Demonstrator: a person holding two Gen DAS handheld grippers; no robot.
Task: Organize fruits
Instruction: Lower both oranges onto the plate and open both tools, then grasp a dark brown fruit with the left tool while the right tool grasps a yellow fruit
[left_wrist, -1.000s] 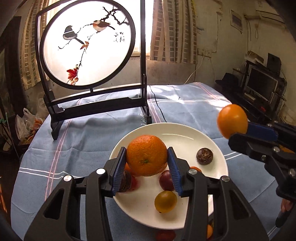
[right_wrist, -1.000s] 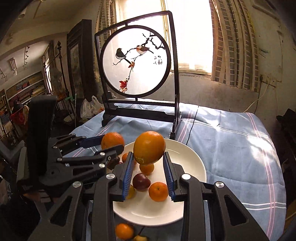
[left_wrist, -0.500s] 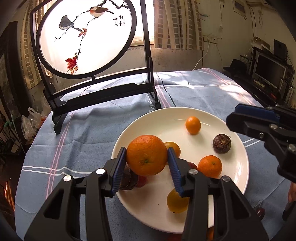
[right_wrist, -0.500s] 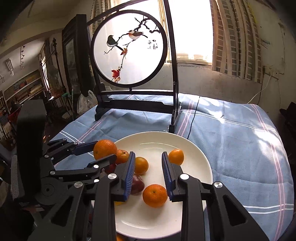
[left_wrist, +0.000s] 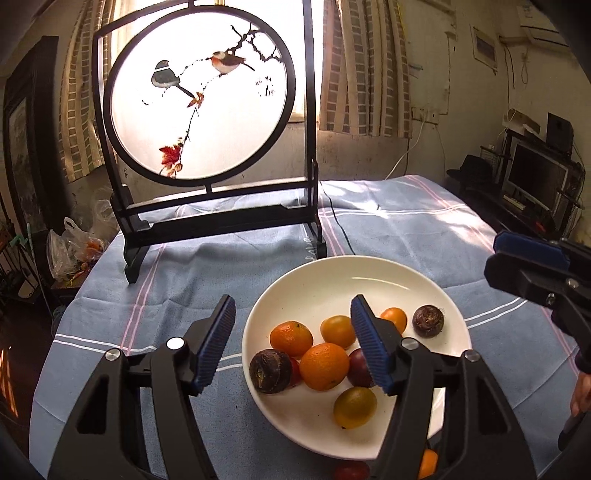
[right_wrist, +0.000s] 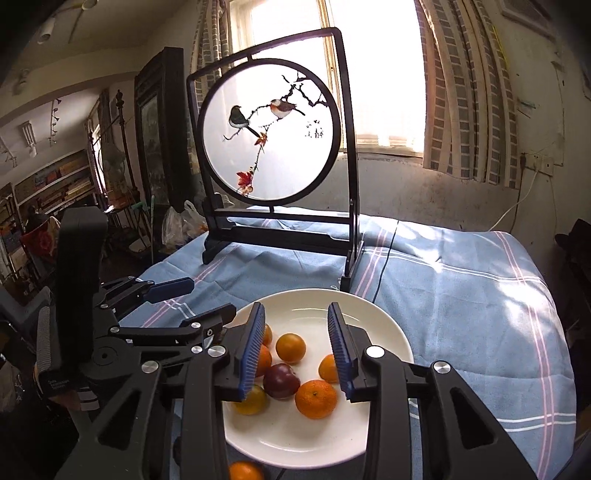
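Orange, yellow, dark-purple fruits (left_wrist: 324, 365) heaped on white plate (left_wrist: 332, 280); left gripper (left_wrist: 293, 347), right gripper (right_wrist: 296, 347) just opened, empty.

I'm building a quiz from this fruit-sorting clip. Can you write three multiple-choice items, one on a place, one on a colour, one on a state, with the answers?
1. Where does the round bird screen stand?
A. behind the plate
B. on the plate
C. on the floor

2. What colour is the plate?
A. blue
B. white
C. black

3. What do the left tongs hold?
A. an orange
B. a plum
C. nothing

Answers:
1 A, the screen stands on the blue cloth beyond the plate.
2 B, its bare rim is white.
3 C, the jaws stand apart and the large orange lies on the plate.
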